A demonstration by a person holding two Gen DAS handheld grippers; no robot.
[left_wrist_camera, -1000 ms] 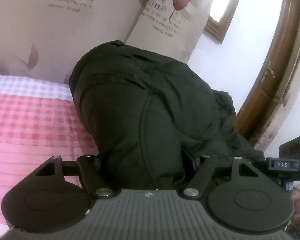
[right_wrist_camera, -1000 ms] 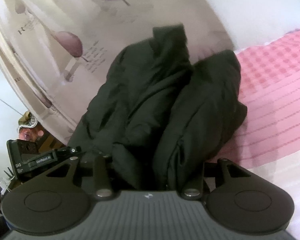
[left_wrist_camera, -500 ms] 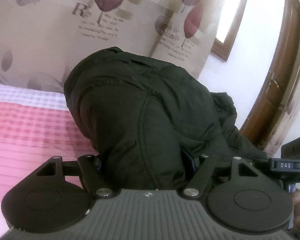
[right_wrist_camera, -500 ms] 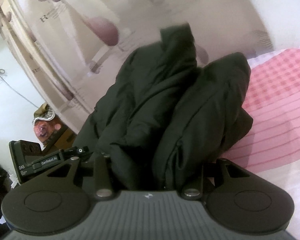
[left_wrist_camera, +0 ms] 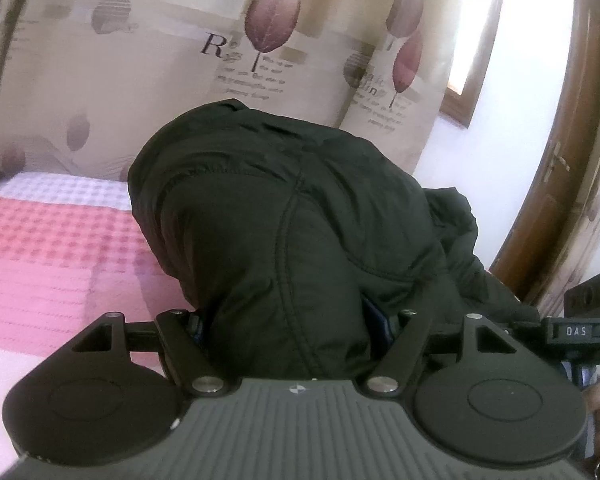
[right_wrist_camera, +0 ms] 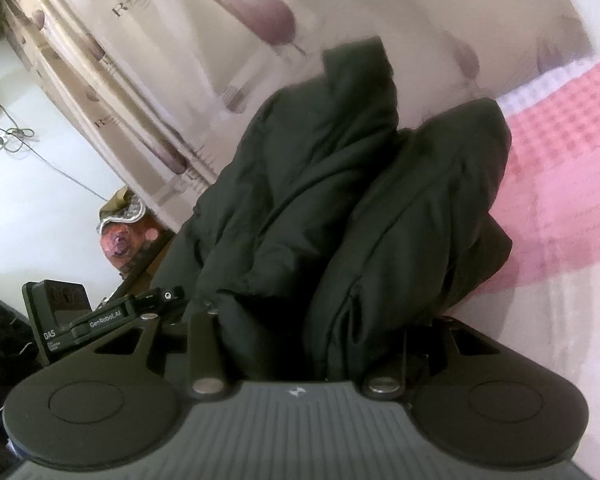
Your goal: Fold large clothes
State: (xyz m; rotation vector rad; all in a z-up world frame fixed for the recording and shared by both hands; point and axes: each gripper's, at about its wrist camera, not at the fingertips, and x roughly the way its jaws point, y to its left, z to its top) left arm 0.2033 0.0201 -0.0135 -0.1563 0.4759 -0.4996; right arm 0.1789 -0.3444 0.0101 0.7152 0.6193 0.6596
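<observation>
both hand-held grippers — left point(left_wrist_camera: 288, 320), right point(right_wrist_camera: 300, 336) — tilted slightly down, clamp the dark jacket point(left_wrist_camera: 284, 216).

The jacket point(left_wrist_camera: 300, 240) is a large, dark, padded garment (near black, perhaps very dark green) with stitched seams curving across its smooth shell. It is bunched up and raised above the pink checked bed point(left_wrist_camera: 52, 248), not spread flat. In the right wrist view it point(right_wrist_camera: 340, 208) falls in two thick puffy folds side by side, a narrower piece standing up at the top. Its lower edge runs down between the fingers of both grippers.
</observation>
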